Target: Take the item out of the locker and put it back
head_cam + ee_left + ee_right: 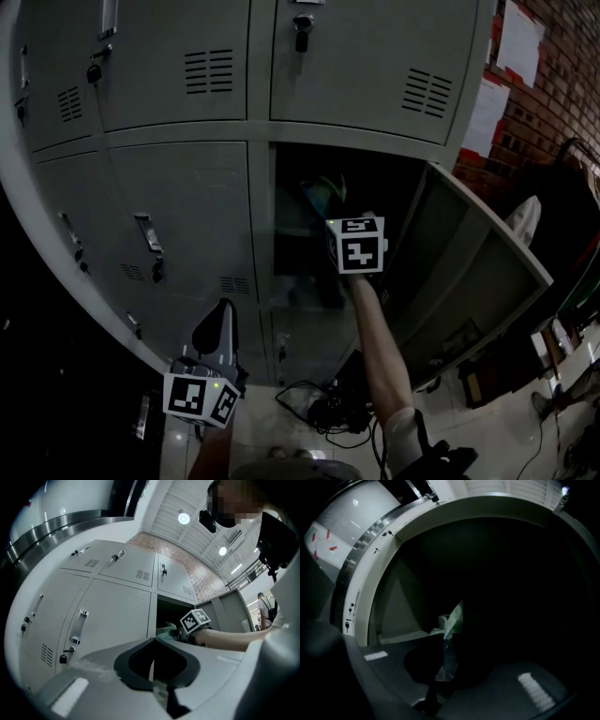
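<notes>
The right gripper (pixel 446 656) has its jaws pressed together on a crinkled, clear greenish plastic bag (pixel 452 620), pinching it at its lower end. In the right gripper view the bag stands up out of the grip at the middle of the frame. Its long axis runs nearly upright, and the free upper end leans a little to the right, toward the dark inside of the locker (pixel 262 234).

In the head view this gripper's marker cube (pixel 356 244) sits at the centre of the frame, at the mouth of the open compartment. The bag shows as a faint greenish patch just above it, inside the opening. The locker door (pixel 469 281) hangs open toward the right of the frame.

The left gripper (pixel 153 641) is at the lower left of the head view, in front of the closed lower doors. Its jaw tips meet with nothing between them, and it touches nothing.
</notes>
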